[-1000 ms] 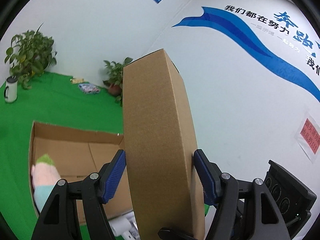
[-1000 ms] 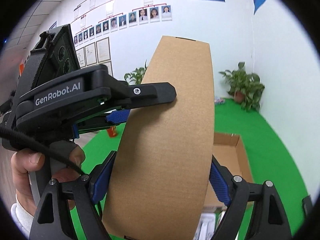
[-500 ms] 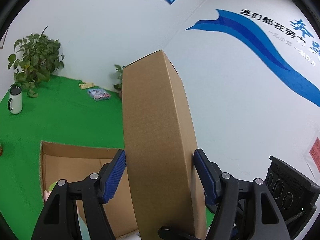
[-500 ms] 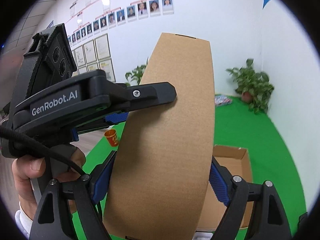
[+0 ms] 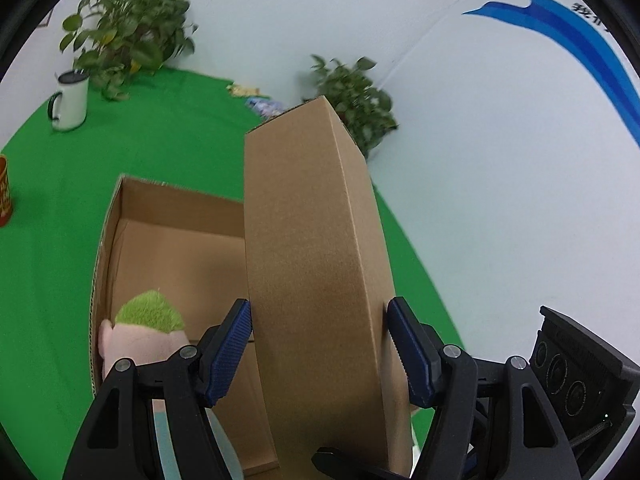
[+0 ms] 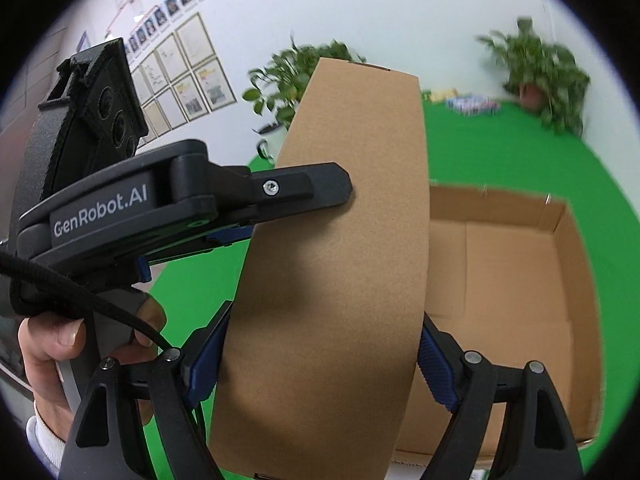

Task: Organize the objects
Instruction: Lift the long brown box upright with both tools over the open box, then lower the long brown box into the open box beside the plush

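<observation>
Both grippers clamp one closed brown cardboard box (image 5: pixel 316 280), held on edge above the green table. My left gripper (image 5: pixel 320 344) is shut on its sides. My right gripper (image 6: pixel 320 356) is shut on the same box (image 6: pixel 340 260) from the other side; the left gripper's body (image 6: pixel 120 208) shows in the right wrist view. Below stands an open cardboard carton (image 5: pixel 168 240), also in the right wrist view (image 6: pixel 512 272). A pink plush toy with a green top (image 5: pixel 144 328) lies in its near left corner.
A white mug (image 5: pixel 70 100) and a potted plant (image 5: pixel 128 36) stand far left on the green cloth (image 5: pixel 48 280). A second plant (image 5: pixel 356 96) and small packets (image 5: pixel 264 105) sit at the back. A red cup (image 5: pixel 4 192) is at the left edge. White walls close behind.
Both grippers have tilted down with the box; the open carton and the plush toy now fill more of the view below it. The grips are unchanged.
</observation>
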Motion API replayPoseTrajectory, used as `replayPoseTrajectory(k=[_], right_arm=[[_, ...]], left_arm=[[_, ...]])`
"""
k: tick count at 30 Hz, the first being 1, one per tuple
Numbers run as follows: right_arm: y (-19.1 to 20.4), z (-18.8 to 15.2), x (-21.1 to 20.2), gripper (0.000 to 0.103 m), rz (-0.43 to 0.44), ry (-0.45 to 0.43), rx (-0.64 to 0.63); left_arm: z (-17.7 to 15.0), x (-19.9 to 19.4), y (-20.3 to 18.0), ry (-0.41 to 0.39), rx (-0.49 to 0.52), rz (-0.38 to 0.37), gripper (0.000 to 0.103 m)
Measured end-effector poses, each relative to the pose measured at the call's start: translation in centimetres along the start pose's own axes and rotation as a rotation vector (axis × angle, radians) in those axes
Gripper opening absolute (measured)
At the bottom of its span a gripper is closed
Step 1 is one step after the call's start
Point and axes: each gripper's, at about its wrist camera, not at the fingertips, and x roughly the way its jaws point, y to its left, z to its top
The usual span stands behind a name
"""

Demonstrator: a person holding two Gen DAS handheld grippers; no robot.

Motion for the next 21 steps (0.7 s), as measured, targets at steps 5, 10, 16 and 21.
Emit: replayPoseTrajectory(k=[5,10,16,21], right_arm=[[-2.3,-1.7,3.4,0.082,0.036,0.043,0.05],[-3.0,-4.1,4.9,0.082,0.057,0.096,0.094],[-3.5,-5.6,6.2,0.081,0.099,0.157,0.159],[-2.7,-5.8,6.1,0.082,0.115,0.168,0.14]], left_arm=[[-1.9,3.7,1.8,0.07,0.008,0.058,0.067],[-4.7,6.6,3.3,0.145,0.009,0.099,0.067],[-5.5,8.2,3.6,0.198,0.041,0.198,0.067],[-5.2,7.1,3.2,0.211,0.056,0.243,0.065]])
